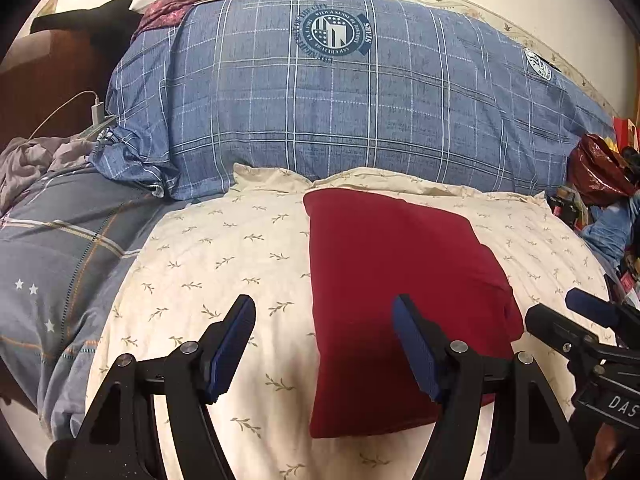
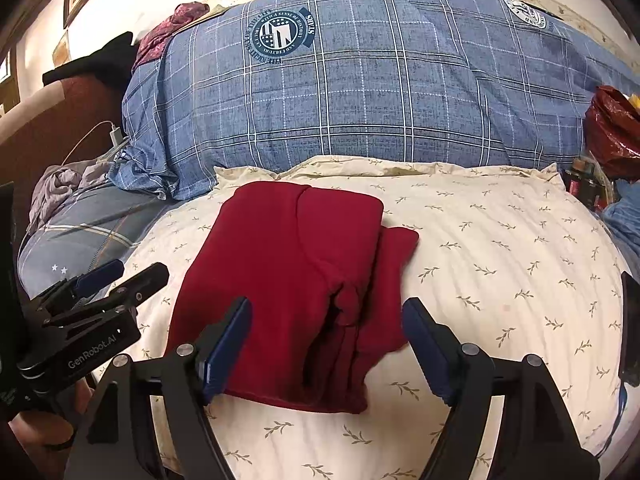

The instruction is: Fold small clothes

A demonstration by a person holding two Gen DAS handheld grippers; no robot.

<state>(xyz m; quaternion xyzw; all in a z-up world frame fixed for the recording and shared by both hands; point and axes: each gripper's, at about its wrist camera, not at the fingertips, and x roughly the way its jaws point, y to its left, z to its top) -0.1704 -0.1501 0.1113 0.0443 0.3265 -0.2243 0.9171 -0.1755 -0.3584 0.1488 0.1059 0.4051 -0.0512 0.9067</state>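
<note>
A dark red garment [image 1: 392, 280] lies folded into a rough rectangle on a cream leaf-print pillow [image 1: 224, 264]. In the right wrist view the garment [image 2: 288, 272] shows layered folds and a bunched edge on its right side. My left gripper [image 1: 324, 312] is open and empty, held above the garment's left edge. My right gripper [image 2: 326, 316] is open and empty, held just above the garment's near right part. The right gripper shows at the right edge of the left wrist view [image 1: 580, 320], and the left gripper shows at the left of the right wrist view [image 2: 120, 280].
A big blue plaid duvet [image 1: 340, 100] is piled behind the pillow. A grey-blue plaid sheet [image 1: 60, 260] lies at left, with a white charger and cable [image 1: 96, 110]. A dark red plastic bag [image 1: 596, 168] and clutter sit at right.
</note>
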